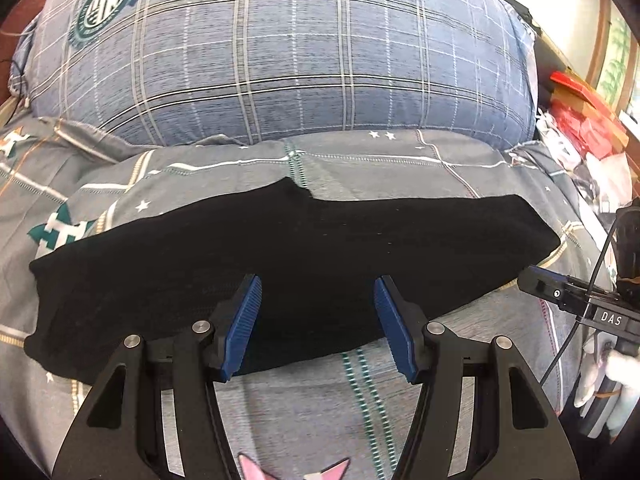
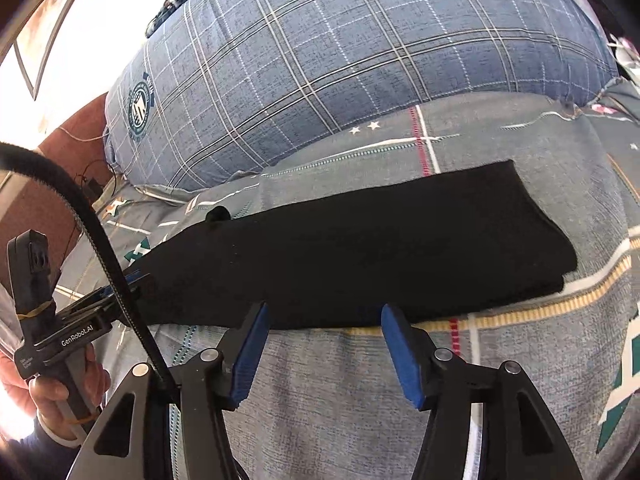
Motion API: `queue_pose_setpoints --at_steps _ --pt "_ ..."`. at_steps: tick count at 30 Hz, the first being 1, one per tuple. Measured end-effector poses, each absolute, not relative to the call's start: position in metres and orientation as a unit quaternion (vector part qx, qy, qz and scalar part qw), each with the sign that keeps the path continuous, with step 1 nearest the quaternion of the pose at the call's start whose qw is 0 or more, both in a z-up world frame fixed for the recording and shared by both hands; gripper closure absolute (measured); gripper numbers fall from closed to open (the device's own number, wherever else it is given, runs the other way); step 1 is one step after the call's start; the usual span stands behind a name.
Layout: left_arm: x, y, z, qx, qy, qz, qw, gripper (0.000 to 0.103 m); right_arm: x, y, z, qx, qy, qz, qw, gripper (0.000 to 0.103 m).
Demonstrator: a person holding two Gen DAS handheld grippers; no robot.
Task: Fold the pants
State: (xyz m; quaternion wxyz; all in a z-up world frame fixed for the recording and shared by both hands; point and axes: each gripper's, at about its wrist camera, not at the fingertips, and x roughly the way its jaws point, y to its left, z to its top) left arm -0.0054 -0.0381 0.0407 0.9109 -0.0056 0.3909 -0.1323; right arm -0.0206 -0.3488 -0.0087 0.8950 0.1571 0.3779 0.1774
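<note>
Left gripper (image 1: 318, 322) open, blue pads (image 1: 244, 328) spread wide, nothing clamped. It hangs over the near edge of the black pants (image 1: 280, 264); I can't tell whether the pads touch the cloth. Right gripper (image 2: 322, 354) also open, empty, sitting just short of the pants' near edge over bare bedsheet (image 2: 320, 400). No earlier view to compare, so I only report both as parted.

Pants lie folded into a long flat band across the bed, running left to right, parallel to the near edge. Right end shows stacked layers with a squared-off corner. Far long edge has a small bump near its middle, visible from the left wrist view.

Behind the pants, toward the head of the bed: big blue plaid pillow (image 1: 300, 48) with a round green emblem, well apart from the pants.

From the right wrist view, my left hand (image 2: 60, 392) grips the other tool's handle at the pants' left end. Black cable (image 2: 80, 216) arcs across that side. Red clutter (image 1: 580, 120) past the bed's right edge.
</note>
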Motion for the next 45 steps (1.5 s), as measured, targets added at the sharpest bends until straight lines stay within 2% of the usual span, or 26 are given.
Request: queue_pose_setpoints --at_steps 9,14,22,26,32,36,38,39,41,45 --pt "0.003 -0.06 0.038 0.005 0.4 -0.149 0.904 0.044 -0.029 -0.37 -0.019 0.179 0.382 0.16 0.892 0.046" --pt "0.026 -0.085 0.037 -0.017 0.436 -0.221 0.873 0.044 -0.032 -0.387 -0.025 0.197 0.379 0.141 0.893 0.046" --pt "0.091 -0.166 0.045 0.011 0.47 -0.341 0.814 0.044 -0.029 -0.416 -0.031 0.242 0.355 0.133 0.893 0.046" --pt "0.117 -0.214 0.037 0.053 0.489 -0.394 0.776 0.044 -0.03 -0.426 -0.037 0.277 0.336 0.149 0.888 0.044" --pt "0.147 -0.267 0.022 0.06 0.523 -0.442 0.726 0.044 -0.032 -0.434 -0.041 0.298 0.318 0.159 0.886 0.044" --pt "0.158 -0.293 0.017 0.066 0.531 -0.468 0.703 0.037 -0.026 -0.426 -0.04 0.282 0.303 0.151 0.898 0.04" --pt "0.161 -0.303 0.016 0.062 0.535 -0.488 0.687 0.025 -0.026 -0.419 -0.038 0.271 0.294 0.152 0.904 0.029" --pt "0.161 -0.307 0.016 0.059 0.536 -0.497 0.68 0.022 -0.026 -0.415 -0.037 0.262 0.29 0.152 0.908 0.027" --pt "0.16 -0.315 0.016 0.065 0.537 -0.511 0.668 0.02 -0.023 -0.407 -0.036 0.242 0.289 0.15 0.914 0.021" --pt "0.158 -0.327 0.016 0.071 0.54 -0.517 0.66 0.021 -0.017 -0.405 -0.036 0.254 0.283 0.151 0.912 0.021"
